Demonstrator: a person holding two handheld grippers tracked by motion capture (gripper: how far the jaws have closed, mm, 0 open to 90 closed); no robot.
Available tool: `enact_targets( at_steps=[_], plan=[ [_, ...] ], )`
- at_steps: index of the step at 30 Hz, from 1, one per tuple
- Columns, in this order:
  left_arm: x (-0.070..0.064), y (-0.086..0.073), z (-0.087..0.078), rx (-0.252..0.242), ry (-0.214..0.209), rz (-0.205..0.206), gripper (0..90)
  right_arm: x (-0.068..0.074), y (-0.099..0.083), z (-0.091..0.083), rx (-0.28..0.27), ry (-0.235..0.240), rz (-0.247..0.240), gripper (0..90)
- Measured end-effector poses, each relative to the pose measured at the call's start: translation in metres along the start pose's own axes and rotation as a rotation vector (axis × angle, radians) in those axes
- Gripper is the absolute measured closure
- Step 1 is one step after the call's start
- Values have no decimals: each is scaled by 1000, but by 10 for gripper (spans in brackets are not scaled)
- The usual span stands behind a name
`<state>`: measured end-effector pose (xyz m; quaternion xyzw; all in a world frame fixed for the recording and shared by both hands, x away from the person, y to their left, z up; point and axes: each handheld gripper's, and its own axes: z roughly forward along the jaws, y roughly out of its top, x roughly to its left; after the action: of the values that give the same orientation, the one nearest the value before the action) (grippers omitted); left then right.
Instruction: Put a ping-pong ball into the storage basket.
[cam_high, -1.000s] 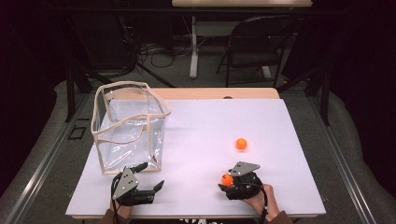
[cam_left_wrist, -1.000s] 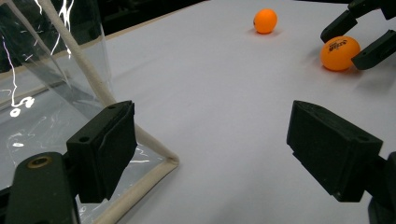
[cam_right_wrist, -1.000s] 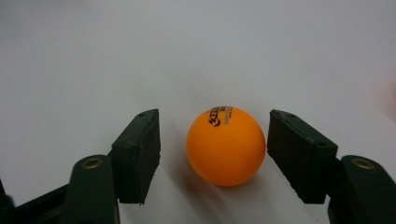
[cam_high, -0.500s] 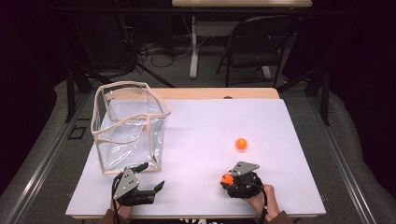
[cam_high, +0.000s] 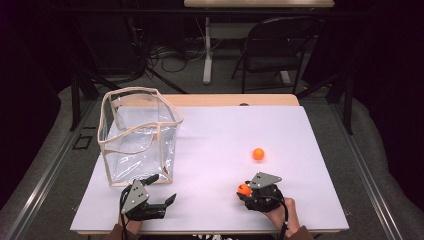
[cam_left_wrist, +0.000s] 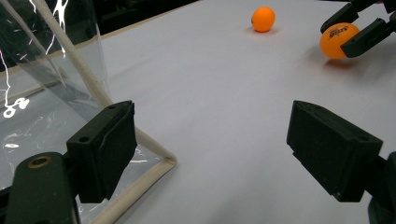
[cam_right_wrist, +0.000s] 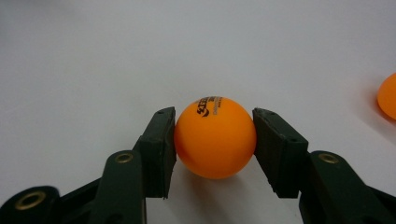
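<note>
Two orange balls: my right tongs (cam_right_wrist: 215, 140) pinch one ball (cam_right_wrist: 215, 138), the other ball (cam_high: 258, 154) lies mid-right; my left tongs (cam_left_wrist: 210, 154) are spread beside one clear bag (cam_high: 140, 135).

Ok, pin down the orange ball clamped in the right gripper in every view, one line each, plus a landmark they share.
High view: held ball low and right of centre, at the front of the right gripper.
Left gripper view: top right corner, between the other gripper's jaws.
Right gripper view: centre, pinched between both jaws.
Shared landmark: the loose ball on the white tabletop, top centre in the left gripper view, right edge in the right gripper view.
</note>
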<state>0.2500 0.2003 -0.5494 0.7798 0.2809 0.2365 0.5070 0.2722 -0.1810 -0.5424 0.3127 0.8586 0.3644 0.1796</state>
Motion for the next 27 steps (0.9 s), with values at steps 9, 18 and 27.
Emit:
enact_targets(
  at_steps=[9, 18, 27],
  plan=[
    [-1, 0, 0, 1, 0, 1, 160, -1, 2, -6, -42, -13, 4, 506],
    [-1, 0, 0, -1, 1, 1, 160, -2, 4, -12, -95, -28, 10, 506],
    [-1, 0, 0, 0, -1, 4, 161, -5, 6, -16, -134, -37, 22, 507]
  ],
)
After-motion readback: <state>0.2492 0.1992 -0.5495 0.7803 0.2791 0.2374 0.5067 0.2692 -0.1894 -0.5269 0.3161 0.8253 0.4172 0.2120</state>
